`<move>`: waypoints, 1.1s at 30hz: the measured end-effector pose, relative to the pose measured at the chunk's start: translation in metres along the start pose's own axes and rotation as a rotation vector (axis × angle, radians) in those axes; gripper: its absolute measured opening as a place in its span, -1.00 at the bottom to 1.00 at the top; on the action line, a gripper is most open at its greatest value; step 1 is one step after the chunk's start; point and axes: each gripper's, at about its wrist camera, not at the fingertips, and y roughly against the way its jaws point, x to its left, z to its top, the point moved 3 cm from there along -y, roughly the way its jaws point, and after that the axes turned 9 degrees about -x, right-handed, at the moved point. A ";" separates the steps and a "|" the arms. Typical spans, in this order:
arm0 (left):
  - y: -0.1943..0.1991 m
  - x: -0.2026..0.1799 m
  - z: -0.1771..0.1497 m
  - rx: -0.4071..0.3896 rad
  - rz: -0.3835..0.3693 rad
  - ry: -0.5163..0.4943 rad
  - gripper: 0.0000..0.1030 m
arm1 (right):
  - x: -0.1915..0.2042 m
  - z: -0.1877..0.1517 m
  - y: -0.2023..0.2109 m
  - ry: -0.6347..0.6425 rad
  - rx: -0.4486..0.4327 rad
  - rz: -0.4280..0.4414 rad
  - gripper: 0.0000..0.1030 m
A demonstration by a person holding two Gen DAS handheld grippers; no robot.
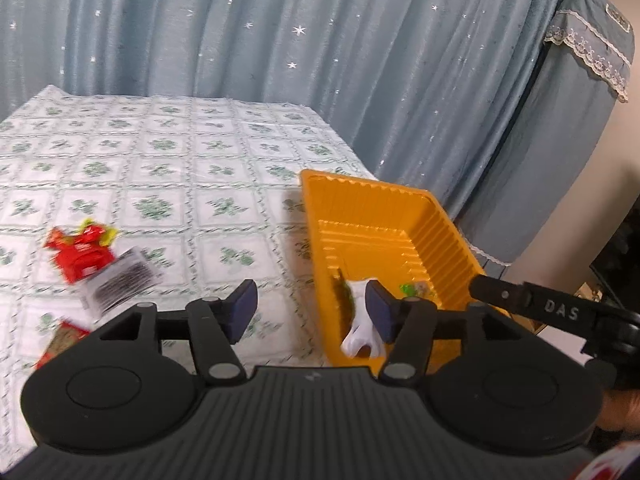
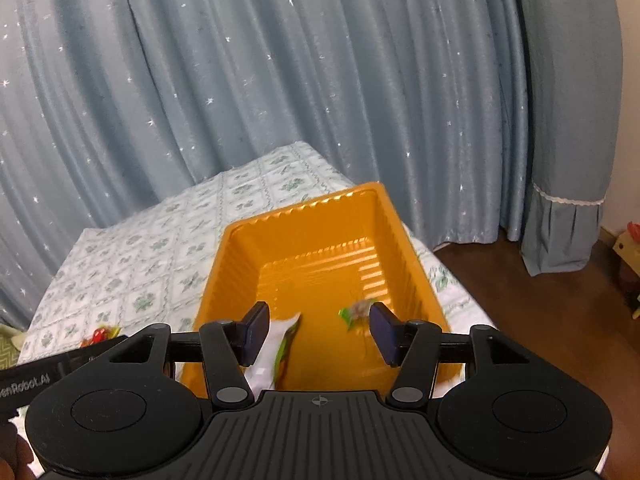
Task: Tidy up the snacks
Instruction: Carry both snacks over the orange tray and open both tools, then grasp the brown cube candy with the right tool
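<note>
**Both hand-held grippers spread over the snack bin, a few packets waiting outside**

Nearest the lens, the left hand-held gripper [image 1: 312, 312] is sitting spread with nothing between its pads. Far left on the table [image 1: 168, 184], a red snack packet [image 1: 80, 254] is lying on the patterned cloth, touching a white packet with black print [image 1: 120, 284]; another red one [image 1: 60, 342] is peeking out by the gripper body. All blurry, so no brand guesses from me.

Moving right, the orange bin [image 1: 432, 236] is sitting at the table's right edge, with a white-and-green packet [image 2: 280, 344] leaning in its near-left corner and a small green snack [image 2: 356, 314] lying further right on the floor of the bin.

The right hand-held gripper [image 2: 318, 330] is hanging over the bin, also spread and pinching nothing.

What I'd worry about: that bin is looking light and is right near the table's edge, so a bump from either gripper could slide it off. Also those touching packets, where a sloppy pinch might grab both or flick one away.
</note>
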 end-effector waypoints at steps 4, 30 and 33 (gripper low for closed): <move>0.026 0.007 -0.008 -0.001 0.035 -0.016 0.22 | 0.014 -0.014 0.022 -0.007 0.018 0.011 0.08; 0.139 0.107 -0.042 -0.040 0.277 0.039 0.34 | 0.111 -0.078 0.076 0.110 0.107 0.130 0.08; 0.138 0.112 -0.043 -0.042 0.281 0.041 0.34 | 0.114 -0.083 0.075 0.115 0.118 0.134 0.08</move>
